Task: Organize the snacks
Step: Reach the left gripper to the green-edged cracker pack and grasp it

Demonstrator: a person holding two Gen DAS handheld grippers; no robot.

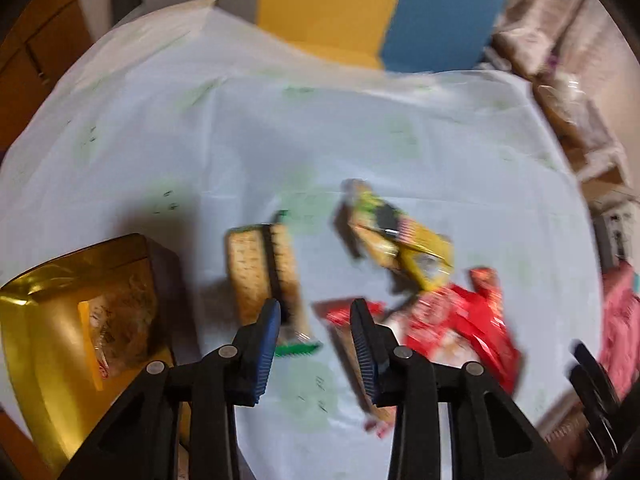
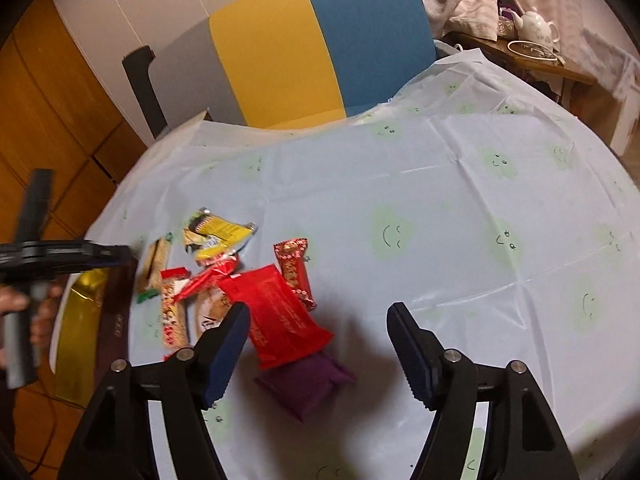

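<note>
Several snack packs lie on the pale blue tablecloth (image 2: pixel 440 200). A clear cracker pack with a green end (image 1: pixel 264 272) lies just ahead of my left gripper (image 1: pixel 316 312), which is open and empty above the cloth. A yellow pack (image 1: pixel 412 248) and red packs (image 1: pixel 464 320) lie to its right. A gold tin (image 1: pixel 44 344) at the left holds one wrapped snack (image 1: pixel 120 320). My right gripper (image 2: pixel 318 316) is open and empty above a large red pack (image 2: pixel 280 316) and a purple pack (image 2: pixel 308 384). The yellow pack (image 2: pixel 220 236) and a small red bar (image 2: pixel 296 272) lie beyond.
A yellow and blue chair back (image 2: pixel 320 44) stands at the table's far edge. A side table with a white teapot (image 2: pixel 538 26) is at the far right. Wooden cabinets (image 2: pixel 48 120) are to the left. The left gripper's handle (image 2: pixel 36 256) shows in the right wrist view.
</note>
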